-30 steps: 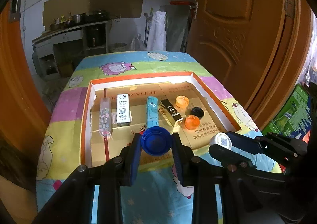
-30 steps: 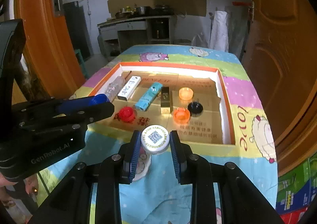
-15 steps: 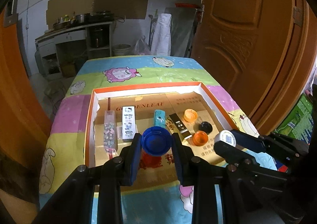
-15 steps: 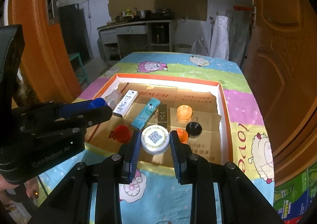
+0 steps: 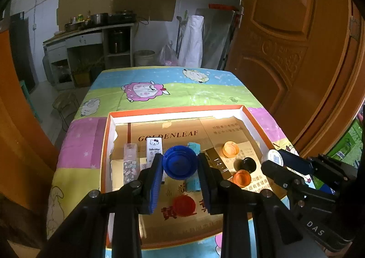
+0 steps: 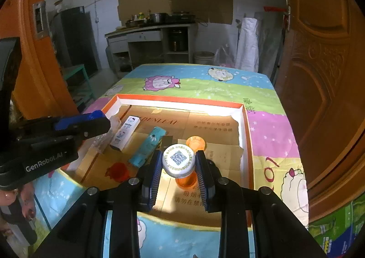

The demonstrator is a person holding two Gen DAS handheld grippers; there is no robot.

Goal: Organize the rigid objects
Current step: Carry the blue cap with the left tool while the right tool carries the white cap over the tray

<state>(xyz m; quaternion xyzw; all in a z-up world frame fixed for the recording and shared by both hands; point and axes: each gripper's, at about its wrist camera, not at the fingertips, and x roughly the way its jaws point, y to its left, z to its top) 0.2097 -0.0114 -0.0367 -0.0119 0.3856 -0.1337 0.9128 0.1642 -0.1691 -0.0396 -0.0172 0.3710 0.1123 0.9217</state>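
Note:
My left gripper [image 5: 180, 168] is shut on a blue bottle cap [image 5: 180, 162], held above the near part of an orange-rimmed shallow box [image 5: 175, 108]. My right gripper [image 6: 178, 166] is shut on a white cap with a QR code [image 6: 178, 160], also above the box; in the left wrist view the same white cap [image 5: 275, 157] shows at the right. Inside the box lie a red cap [image 5: 183, 205], two orange caps [image 5: 230, 149] [image 5: 242, 177], a black cap [image 5: 247, 163], a teal box [image 6: 148, 146], a white cartoon-printed box [image 6: 125, 132], a clear packet [image 5: 130, 164] and a gold-black box [image 5: 215, 162].
The box sits on a table with a bright cartoon-sheep cloth [image 5: 164, 84]. A wooden door [image 5: 292, 41] stands at the right, an orange door frame [image 6: 34, 57] at the left. A person's hand [image 6: 25, 205] holds the left gripper's handle. Kitchen shelves stand behind the table.
Both grippers, each keeping its cap, have moved forward over the near edge of the box. The box and the things in it now lie closer and lower in both views.

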